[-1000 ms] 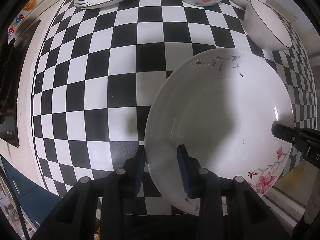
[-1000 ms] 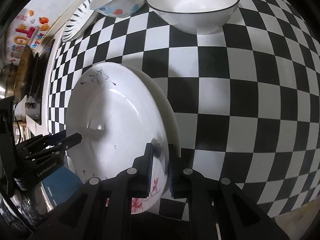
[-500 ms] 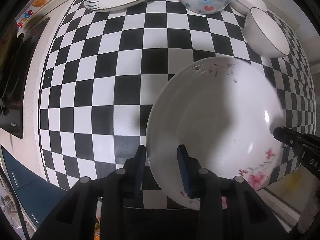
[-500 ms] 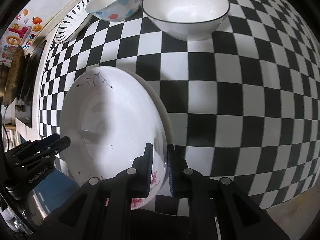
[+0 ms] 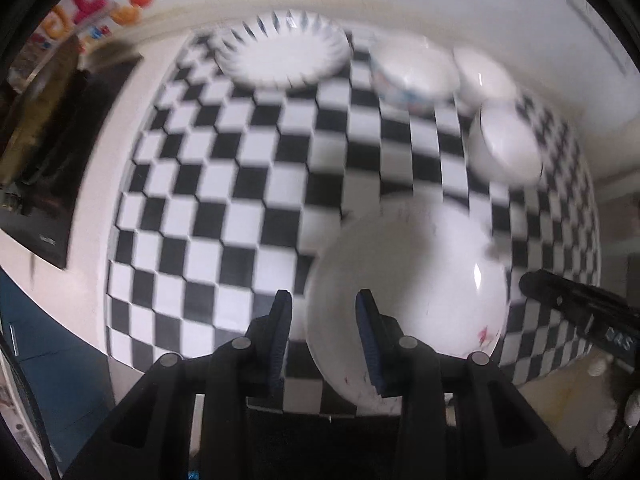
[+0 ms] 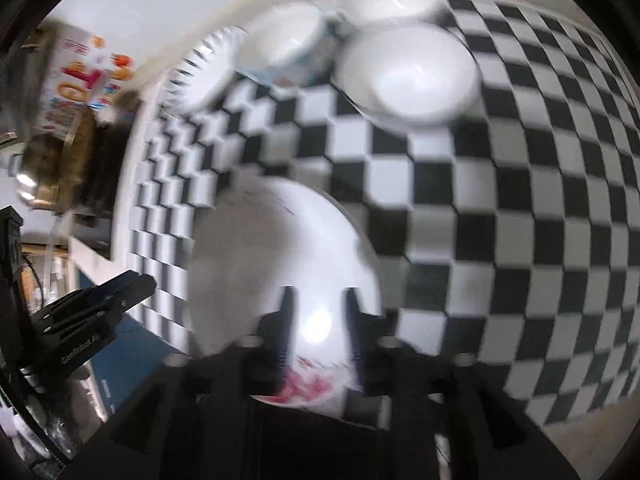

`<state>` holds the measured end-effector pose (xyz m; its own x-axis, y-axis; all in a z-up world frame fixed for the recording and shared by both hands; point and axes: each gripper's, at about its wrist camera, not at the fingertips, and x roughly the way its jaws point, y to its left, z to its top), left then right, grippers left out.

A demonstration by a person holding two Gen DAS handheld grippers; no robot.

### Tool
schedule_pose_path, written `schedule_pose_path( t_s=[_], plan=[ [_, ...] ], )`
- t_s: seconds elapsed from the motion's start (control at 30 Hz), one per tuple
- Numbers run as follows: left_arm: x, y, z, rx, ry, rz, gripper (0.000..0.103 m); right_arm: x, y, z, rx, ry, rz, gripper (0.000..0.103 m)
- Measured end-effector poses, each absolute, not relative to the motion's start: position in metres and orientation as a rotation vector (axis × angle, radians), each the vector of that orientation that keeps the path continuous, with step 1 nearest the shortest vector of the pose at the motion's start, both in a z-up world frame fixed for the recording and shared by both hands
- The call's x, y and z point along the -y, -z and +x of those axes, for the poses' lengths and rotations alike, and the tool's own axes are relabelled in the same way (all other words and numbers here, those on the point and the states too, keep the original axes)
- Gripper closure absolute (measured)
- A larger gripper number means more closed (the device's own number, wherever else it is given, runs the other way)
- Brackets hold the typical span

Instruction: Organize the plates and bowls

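A white plate with pink flowers (image 5: pixel 400 280) lies on the black-and-white checkered cloth (image 5: pixel 240 200), near its front edge. My left gripper (image 5: pixel 322 320) hovers over the plate's left rim. Its jaws are opening a little, and its pads stand clear of the rim seen between them. From the right wrist view, the same plate (image 6: pixel 280 260) shows below my right gripper (image 6: pixel 318 308), whose jaws are opening with nothing pressed between them. Each gripper appears in the other's view: the right gripper (image 5: pixel 560 296) beside the plate's right rim, the left gripper (image 6: pixel 120 292) beside its left rim. Both views are blurred.
At the back of the cloth sit a striped plate (image 5: pixel 280 52), a patterned bowl (image 5: pixel 412 76), a plain white bowl (image 5: pixel 484 76) and a black-rimmed bowl (image 5: pixel 508 148). A dark cooktop (image 5: pixel 40 160) and a metal pot (image 6: pixel 48 160) are off the cloth's left edge.
Both grippers have risen away from the flowered plate, which now looks smaller and stays on the cloth. The right gripper, shut on its rim before, has opened and let go.
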<state>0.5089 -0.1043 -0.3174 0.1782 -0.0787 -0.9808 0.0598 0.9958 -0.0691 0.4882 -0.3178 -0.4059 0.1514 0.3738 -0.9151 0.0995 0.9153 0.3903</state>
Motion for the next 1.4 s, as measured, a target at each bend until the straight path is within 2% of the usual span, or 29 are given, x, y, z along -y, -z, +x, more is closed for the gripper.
schedule_pose_path(
  t_s=[0.03,0.07,0.2,0.3,0.4,0.73,0.9,0.97,1.03,1.13,1.2,1.27,1.3,1.4],
  plan=[
    [0.099,0.310,0.513,-1.366,0.089,-0.032,0.070,0.316,0.398,0.494,-1.379,-0.229,0.414,0.043],
    [0.097,0.306,0.516,-1.351,0.080,-0.044,0.070,0.314,0.391,0.500,-1.349,-0.248,0.424,0.035],
    [0.068,0.295,0.559,-1.297,0.036,-0.077,0.066,0.296,0.365,0.539,-1.301,-0.323,0.424,0.034],
    [0.044,0.297,0.599,-1.295,0.032,-0.125,0.062,0.279,0.349,0.578,-1.277,-0.345,0.412,0.033],
    [0.019,0.311,0.636,-1.315,0.039,-0.192,0.061,0.262,0.341,0.627,-1.266,-0.362,0.379,0.034],
    [-0.028,0.393,0.768,-1.496,0.112,-0.349,0.064,0.213,0.410,0.800,-1.477,-0.278,0.193,0.034],
    [-0.025,0.425,0.806,-1.553,0.148,-0.356,0.065,0.201,0.452,0.842,-1.551,-0.241,0.120,0.041],
    [-0.023,0.434,0.813,-1.573,0.150,-0.348,0.068,0.200,0.466,0.852,-1.584,-0.239,0.126,0.049],
    [-0.020,0.441,0.817,-1.587,0.150,-0.330,0.072,0.200,0.478,0.858,-1.606,-0.238,0.125,0.052],
    [-0.019,0.449,0.822,-1.593,0.140,-0.298,0.086,0.198,0.490,0.864,-1.630,-0.242,0.147,0.063],
    [-0.022,0.453,0.822,-1.594,0.136,-0.308,0.091,0.198,0.498,0.867,-1.648,-0.248,0.170,0.069],
    [-0.026,0.455,0.821,-1.589,0.144,-0.340,0.092,0.197,0.507,0.869,-1.661,-0.241,0.169,0.080],
    [-0.027,0.455,0.820,-1.586,0.145,-0.349,0.092,0.196,0.510,0.869,-1.667,-0.234,0.158,0.083],
    [-0.026,0.453,0.818,-1.584,0.136,-0.343,0.092,0.197,0.513,0.868,-1.664,-0.232,0.160,0.084]
  ],
)
